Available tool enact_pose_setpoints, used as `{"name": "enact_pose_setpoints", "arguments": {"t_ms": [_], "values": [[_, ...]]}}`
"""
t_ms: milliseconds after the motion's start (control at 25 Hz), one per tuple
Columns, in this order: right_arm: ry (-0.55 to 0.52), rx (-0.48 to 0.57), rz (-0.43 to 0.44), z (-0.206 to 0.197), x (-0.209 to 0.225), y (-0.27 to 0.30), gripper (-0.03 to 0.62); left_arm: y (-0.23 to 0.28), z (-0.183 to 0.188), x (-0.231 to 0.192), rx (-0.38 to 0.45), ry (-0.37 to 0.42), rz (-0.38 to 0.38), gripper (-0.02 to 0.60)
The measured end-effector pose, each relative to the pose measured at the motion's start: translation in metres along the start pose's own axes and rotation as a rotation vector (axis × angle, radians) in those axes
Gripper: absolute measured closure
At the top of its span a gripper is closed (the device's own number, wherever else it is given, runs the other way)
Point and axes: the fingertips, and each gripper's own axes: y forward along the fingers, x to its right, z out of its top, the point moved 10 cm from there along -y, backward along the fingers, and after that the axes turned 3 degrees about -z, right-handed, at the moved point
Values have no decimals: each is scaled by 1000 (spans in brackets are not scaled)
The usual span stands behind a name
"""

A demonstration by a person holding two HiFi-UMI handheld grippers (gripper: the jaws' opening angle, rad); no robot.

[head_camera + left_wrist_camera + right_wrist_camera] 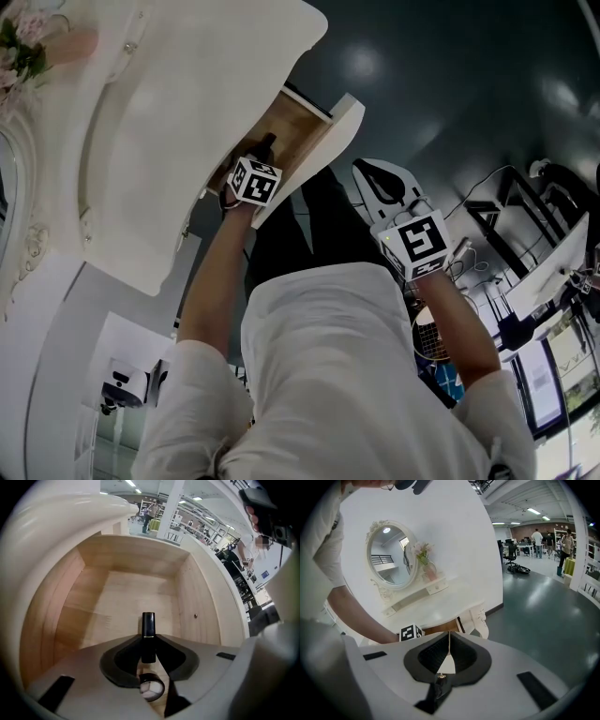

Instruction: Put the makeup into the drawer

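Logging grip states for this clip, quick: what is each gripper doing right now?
Left gripper: closed on a dark lipstick tube, over the open wooden drawer.
Right gripper: closed, nothing in it.

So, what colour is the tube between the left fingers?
The tube is black with a thin gold band; best in left gripper view.

Beyond the right tongs [449,637] stands a white desk [438,610], its oval mirror [389,555] up and left of them, pink flowers [423,551] beside the mirror; glossy grey floor [543,602] spreads to their right.
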Motion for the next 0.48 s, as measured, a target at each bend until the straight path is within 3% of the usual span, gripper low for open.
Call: {"name": "enact_pose_setpoints", "arguments": {"t_ms": [480], "values": [[-58, 22, 45, 14, 2, -2, 565, -32, -2, 7, 40, -72, 9, 463]]}}
